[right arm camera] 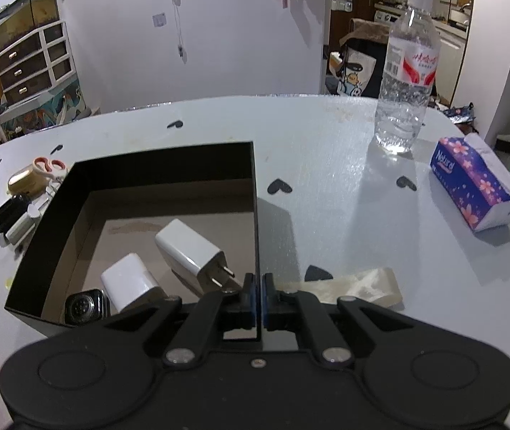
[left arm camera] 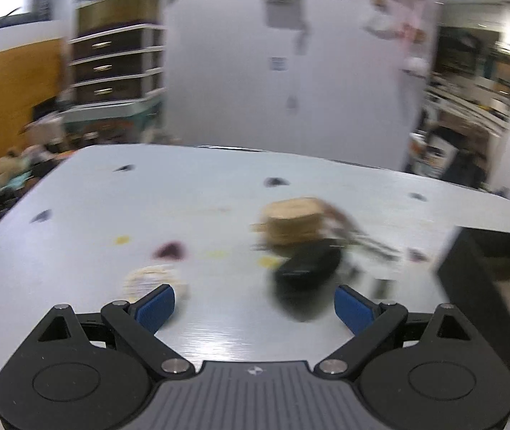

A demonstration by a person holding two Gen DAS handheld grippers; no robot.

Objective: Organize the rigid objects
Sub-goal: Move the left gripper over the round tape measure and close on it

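My left gripper (left arm camera: pixel 255 304) hangs open over the white table (left arm camera: pixel 219 197), with nothing between its blue pads (left arm camera: pixel 156 306). Just ahead, blurred, lie a black oval case (left arm camera: pixel 307 272), a tan case (left arm camera: pixel 292 222) and a pale round item (left arm camera: pixel 154 279). My right gripper (right arm camera: pixel 258 286) is shut on the right wall of the black box (right arm camera: pixel 162 165). Inside the box lie two white chargers (right arm camera: pixel 190 251) (right arm camera: pixel 129 283) and a smartwatch (right arm camera: pixel 85 306). Left of the box sit scissors (right arm camera: pixel 49 166), the gold case (right arm camera: pixel 25 181) and the black case (right arm camera: pixel 8 213).
A water bottle (right arm camera: pixel 407 82) stands at the far right of the table, with a blue tissue pack (right arm camera: pixel 477 186) beside it. A clear wrapper (right arm camera: pixel 359 285) lies near my right gripper. The box corner (left arm camera: pixel 487 286) shows at the right of the left wrist view.
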